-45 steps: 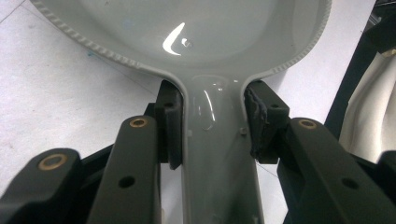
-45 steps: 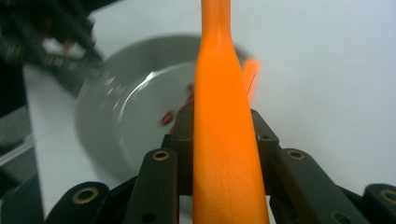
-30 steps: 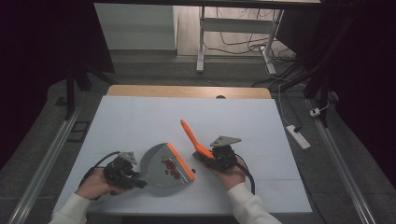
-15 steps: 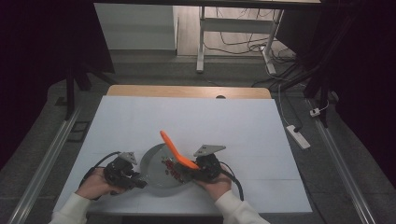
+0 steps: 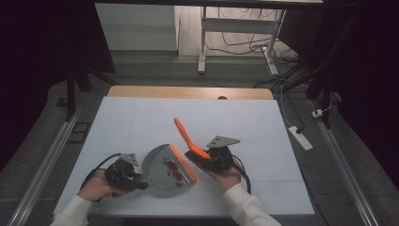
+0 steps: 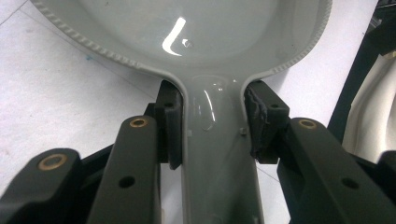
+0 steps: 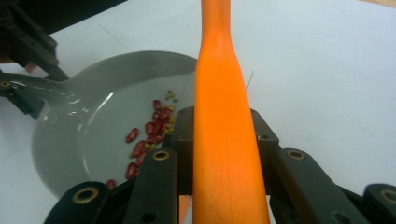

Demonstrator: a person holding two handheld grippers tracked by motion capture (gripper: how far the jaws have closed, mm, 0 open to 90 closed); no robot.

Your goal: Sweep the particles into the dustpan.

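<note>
Both claws grip: left claw (image 5: 136, 182) pinches the grey dustpan (image 5: 162, 172) handle; right claw (image 5: 203, 159), pinching the orange brush (image 5: 186, 137), has swung back off the swept-in beans (image 7: 149, 133).

High view looks forward and down over the whole white table (image 5: 141, 117) from the person's side. Left gripper view sits tight on the grey dustpan (image 6: 219, 37) handle; right gripper view, also close, shares that dustpan (image 7: 93, 121).
</note>
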